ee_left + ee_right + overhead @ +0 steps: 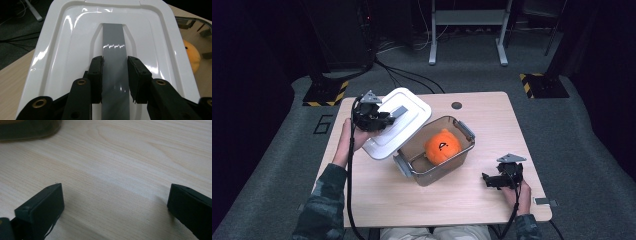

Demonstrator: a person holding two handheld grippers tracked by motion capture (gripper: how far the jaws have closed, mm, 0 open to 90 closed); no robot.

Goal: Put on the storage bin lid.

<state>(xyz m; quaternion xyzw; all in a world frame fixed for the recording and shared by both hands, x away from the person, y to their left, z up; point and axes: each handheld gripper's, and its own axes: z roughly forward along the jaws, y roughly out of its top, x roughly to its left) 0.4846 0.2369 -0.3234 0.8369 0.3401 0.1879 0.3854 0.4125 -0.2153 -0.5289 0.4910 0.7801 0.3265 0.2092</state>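
2 grippers are in use at the table [472,197]. Left gripper [384,119]: jaws clamped on the grey handle strip [113,62] that runs down the middle of the white lid [398,122]; in the left gripper view, 1 pad presses each long edge of the strip. In the high view the lid is off the container and held tilted at the table's left, its right edge overlapping the left end of the container's rim.

Container [460,160]: clear, brownish-tinted, rectangular, standing open near the table's centre and set at an angle to the table's edges, with 1 grey latch visible at each end. 1 orange round object [442,146] with a dark mark on it sits inside; part of it also appears at the right of the left gripper view [192,56].

Right gripper [490,181]: low over the table near the front right corner, well apart from the container, jaws wide apart, bare wood between them in the right gripper view [113,202].
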